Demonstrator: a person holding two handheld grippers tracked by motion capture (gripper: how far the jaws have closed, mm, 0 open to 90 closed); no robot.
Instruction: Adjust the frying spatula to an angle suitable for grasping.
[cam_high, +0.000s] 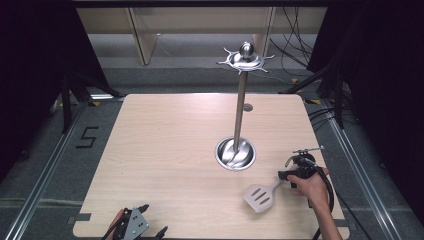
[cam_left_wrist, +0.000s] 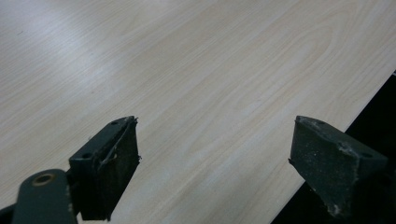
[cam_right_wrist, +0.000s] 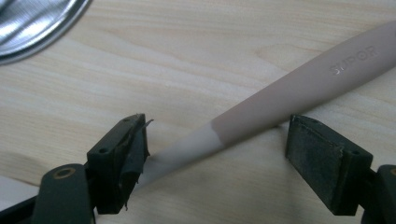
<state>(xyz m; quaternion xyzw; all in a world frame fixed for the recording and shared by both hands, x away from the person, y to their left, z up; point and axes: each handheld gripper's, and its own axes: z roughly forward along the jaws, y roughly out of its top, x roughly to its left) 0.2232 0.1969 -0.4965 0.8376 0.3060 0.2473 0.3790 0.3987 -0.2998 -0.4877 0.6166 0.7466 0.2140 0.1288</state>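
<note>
We see a pale wooden table (cam_high: 165, 150) as the largest thing here, carrying everything else. Toward its right half, nearer the far edge than the near one, stands a tall steel rack (cam_high: 240, 107): a slim pole rising from a round dish-like base (cam_high: 235, 153) to a hooked crown (cam_high: 245, 59) at the top. The dished base looks empty, and nothing hangs from the hooks. The rack stands apart from our tools, beyond the right gripper, and nothing lies between that gripper and its spatula.

The slotted spatula (cam_high: 260, 195) lies flat near the near right corner, its blade pointing toward the near edge and its handle running back to our right hand. In the right gripper view the handle (cam_right_wrist: 280, 105) crosses diagonally between the pads, beige toward the grip end and paler toward the blade, with the rim of the rack's base in the upper left corner.

Our right gripper (cam_right_wrist: 217, 163) stands wide open, the handle lying between its jaws and brushing the left pad only, not pinched.

Our left gripper (cam_left_wrist: 215, 172) sits at the near left corner, jaws wide apart over bare wood.
</note>
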